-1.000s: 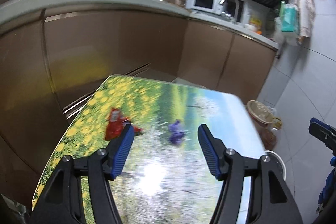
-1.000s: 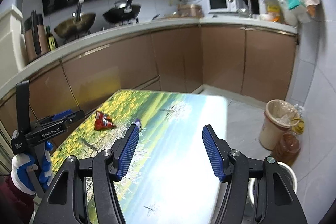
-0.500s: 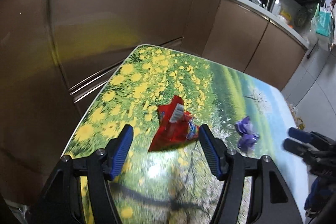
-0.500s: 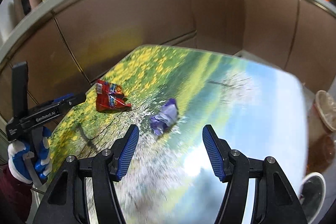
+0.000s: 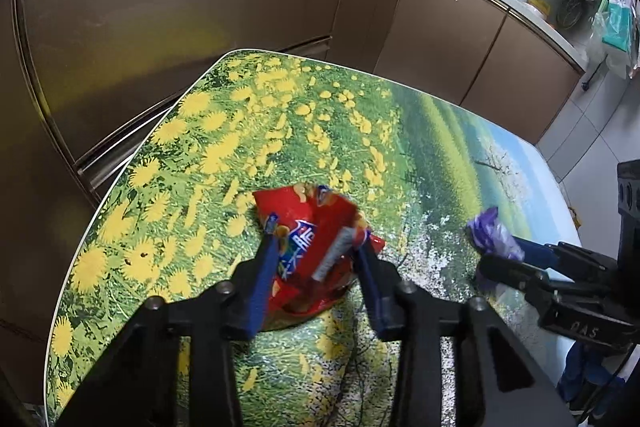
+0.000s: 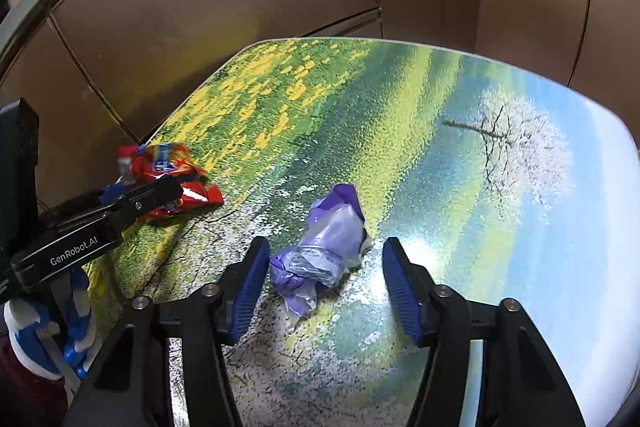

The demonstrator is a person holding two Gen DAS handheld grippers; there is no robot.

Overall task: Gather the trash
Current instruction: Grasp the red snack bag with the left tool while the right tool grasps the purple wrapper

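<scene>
left tongs (image 5: 316,247) clamped on the crumpled red snack bag (image 5: 312,239) near the counter's (image 5: 360,115) left edge, right tongs (image 6: 324,263) wide open around the crumpled purple plastic wrapper (image 6: 324,247)

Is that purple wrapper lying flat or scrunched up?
Scrunched up: the purple wrapper is a crumpled, bunched wad on the table, between the open right gripper fingers.

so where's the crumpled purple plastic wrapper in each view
Left wrist view: the crumpled purple plastic wrapper lies at the right edge, at the tips of the right tool.
Right wrist view: it lies at lower centre, between that tool's open blue fingers.
Shared landmark: the red snack bag, pinched by the left tool.
</scene>
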